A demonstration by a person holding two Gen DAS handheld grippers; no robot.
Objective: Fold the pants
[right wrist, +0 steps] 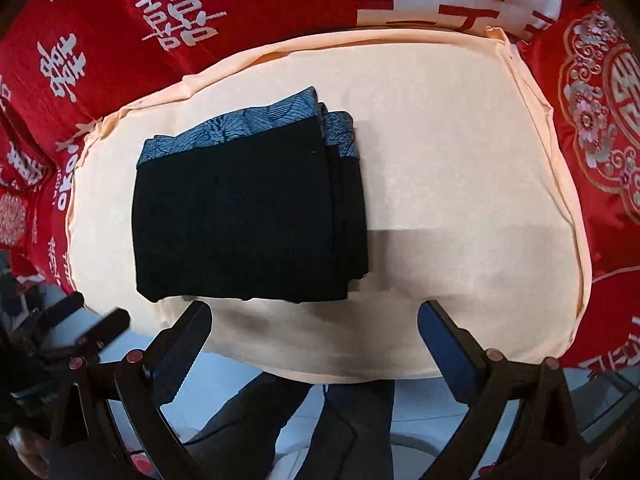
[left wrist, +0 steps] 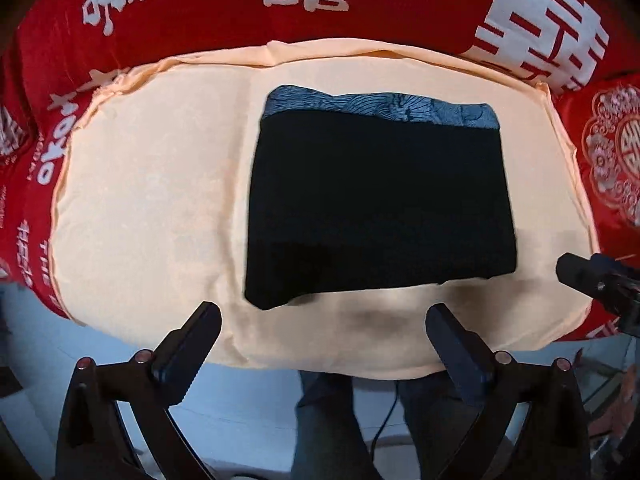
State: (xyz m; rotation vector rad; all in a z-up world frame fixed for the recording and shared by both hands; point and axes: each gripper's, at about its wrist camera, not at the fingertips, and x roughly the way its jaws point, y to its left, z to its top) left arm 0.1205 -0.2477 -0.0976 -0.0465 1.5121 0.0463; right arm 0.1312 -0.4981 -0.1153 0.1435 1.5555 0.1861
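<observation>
Pants folded into a black block, centre frame just ahead of left gripper, upper left of right gripper; both jaws apart, empty.

Even, fairly bright daylight fills both views, probably from a source toward six o'clock. The peach cushion is nearly washed out, most of all in the right wrist view. Soft shadows smudge its edge at six o'clock. The black pants swallow all detail; folds barely read. Fisheye bending curves the red bedding toward twelve o'clock, and the corners fall black. The floor at six o'clock looks bluish and soft.
</observation>
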